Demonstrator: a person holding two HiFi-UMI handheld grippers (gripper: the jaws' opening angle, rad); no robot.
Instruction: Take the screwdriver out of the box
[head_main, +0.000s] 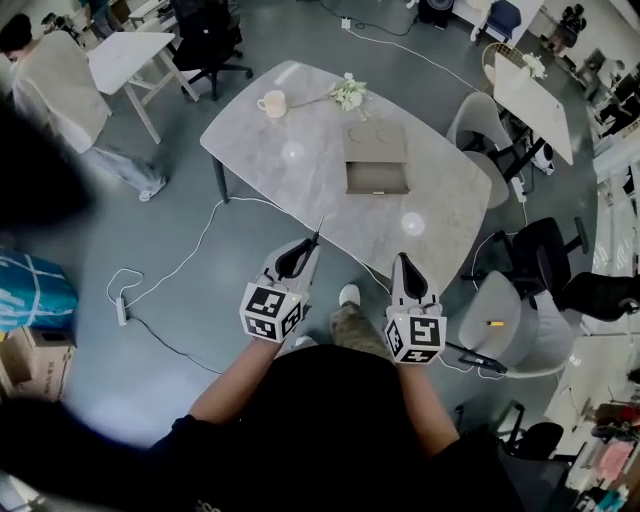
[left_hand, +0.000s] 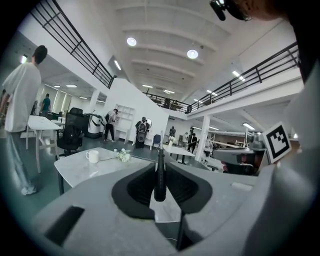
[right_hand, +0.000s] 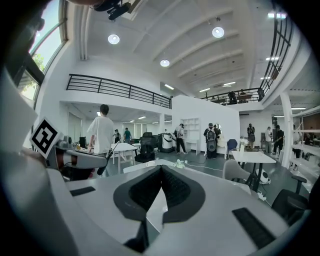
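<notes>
Head view: close to the person, the left gripper (head_main: 303, 250) squeezes the screwdriver (head_main: 317, 233). The right gripper (head_main: 404, 266) is pinched together and holds nothing. Farther off, the box (head_main: 376, 160) sits on the table (head_main: 290, 150), well apart from the screwdriver. I think the job is about done.

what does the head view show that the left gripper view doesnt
Only the head view: the box and the white cable on the floor.
Only the left gripper view: the ceiling lights and the balcony railing overhead.
Both: the table with the mug and the flowers on it, and the screwdriver clamped in the left gripper, away from the box.
</notes>
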